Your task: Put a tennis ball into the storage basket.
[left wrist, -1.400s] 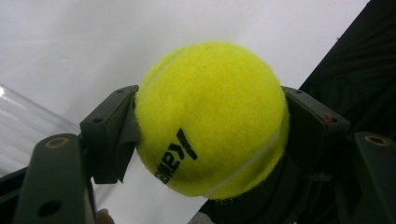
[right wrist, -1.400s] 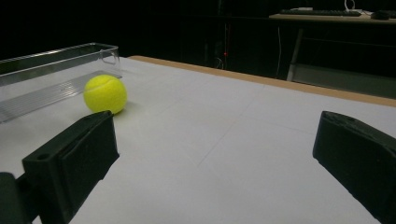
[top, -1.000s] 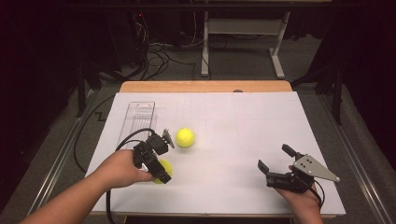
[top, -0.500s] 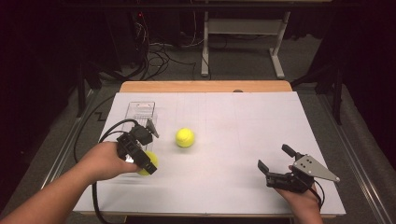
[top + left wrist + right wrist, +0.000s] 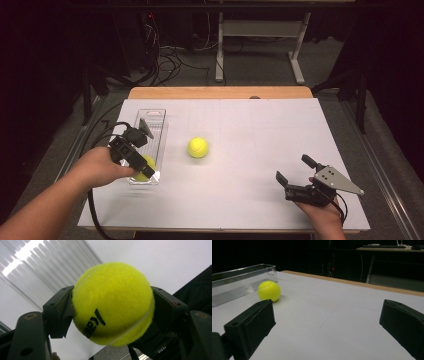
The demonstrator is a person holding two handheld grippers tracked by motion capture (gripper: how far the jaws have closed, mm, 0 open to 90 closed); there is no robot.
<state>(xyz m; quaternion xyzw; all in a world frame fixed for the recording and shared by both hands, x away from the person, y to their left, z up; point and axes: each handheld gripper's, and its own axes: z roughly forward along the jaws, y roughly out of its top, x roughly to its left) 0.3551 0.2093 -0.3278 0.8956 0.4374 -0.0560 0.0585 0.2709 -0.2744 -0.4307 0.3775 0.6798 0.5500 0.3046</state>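
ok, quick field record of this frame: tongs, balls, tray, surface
left tongs: shut on a yellow tennis ball, over the near end of the clear tray
held ball: clamped between both jaws, black print facing the camera
right tongs: open, holding nothing, near right part of the table
loose ball: on the white table top, right of the tray, apart from it
clear tray: long, transparent, left side of the table
table: white sheet, wooden edge at the far side
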